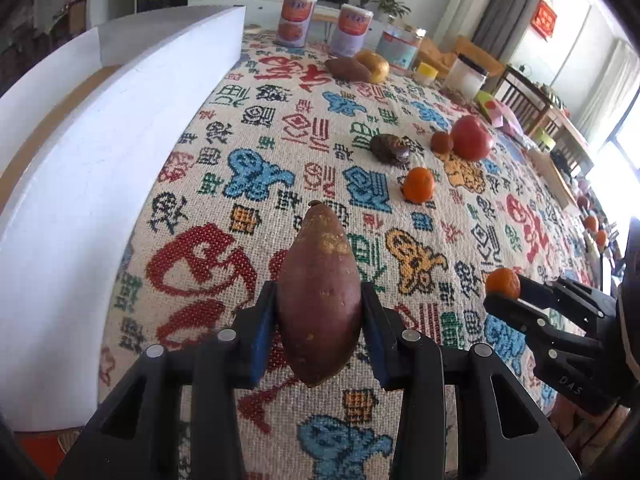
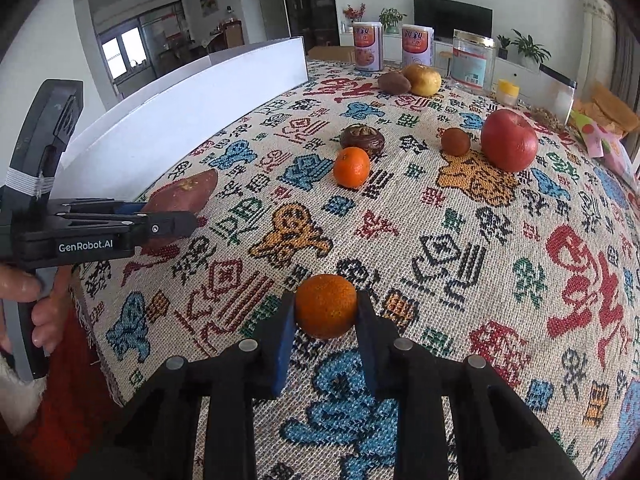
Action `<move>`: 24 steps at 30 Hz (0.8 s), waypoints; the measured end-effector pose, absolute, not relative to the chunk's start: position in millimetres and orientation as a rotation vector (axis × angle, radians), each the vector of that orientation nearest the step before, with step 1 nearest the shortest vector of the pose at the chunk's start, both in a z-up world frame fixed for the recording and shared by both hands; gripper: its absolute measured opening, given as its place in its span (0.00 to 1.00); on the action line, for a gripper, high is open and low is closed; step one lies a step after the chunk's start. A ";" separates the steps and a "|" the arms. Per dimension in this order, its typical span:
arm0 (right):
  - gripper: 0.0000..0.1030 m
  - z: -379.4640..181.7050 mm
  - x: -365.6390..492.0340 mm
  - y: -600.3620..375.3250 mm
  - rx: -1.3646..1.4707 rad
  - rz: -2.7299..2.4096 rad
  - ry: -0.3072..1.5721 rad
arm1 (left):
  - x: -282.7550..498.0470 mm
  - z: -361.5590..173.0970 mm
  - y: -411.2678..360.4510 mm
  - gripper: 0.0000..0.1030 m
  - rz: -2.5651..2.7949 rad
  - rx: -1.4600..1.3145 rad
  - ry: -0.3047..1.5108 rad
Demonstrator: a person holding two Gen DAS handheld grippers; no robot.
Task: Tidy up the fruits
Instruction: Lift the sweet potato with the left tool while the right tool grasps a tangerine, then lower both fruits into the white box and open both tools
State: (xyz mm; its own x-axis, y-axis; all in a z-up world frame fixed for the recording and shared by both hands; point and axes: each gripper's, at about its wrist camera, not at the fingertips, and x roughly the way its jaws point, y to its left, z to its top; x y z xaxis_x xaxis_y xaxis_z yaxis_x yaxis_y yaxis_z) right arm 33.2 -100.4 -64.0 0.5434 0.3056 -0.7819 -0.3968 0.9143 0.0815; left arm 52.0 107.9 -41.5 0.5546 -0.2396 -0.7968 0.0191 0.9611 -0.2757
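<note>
My left gripper is shut on a purple-red sweet potato, its blue pads pressing both sides; the same gripper and sweet potato show at the left of the right wrist view. My right gripper is shut on a small tangerine, seen also at the right edge of the left wrist view as the tangerine. On the patterned cloth lie another tangerine, a red apple, a small brown fruit and a dark wrinkled fruit.
A white open box stands along the table's left side. At the far end are a second sweet potato, a yellow fruit, two cans, a glass jar and a cleaver. A hand holds the left gripper.
</note>
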 end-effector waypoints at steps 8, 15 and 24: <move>0.28 44.2 70.7 -34.8 0.018 0.632 0.796 | 26.1 76.9 207.1 0.40 -0.104 -0.447 0.769; 0.29 65.3 95.4 114.3 -0.028 0.911 0.861 | 32.6 42.5 314.9 0.40 0.264 -0.467 0.845; 0.37 3.2 93.8 228.6 -0.214 0.970 1.045 | 31.0 6.7 350.8 0.43 0.437 -0.422 0.888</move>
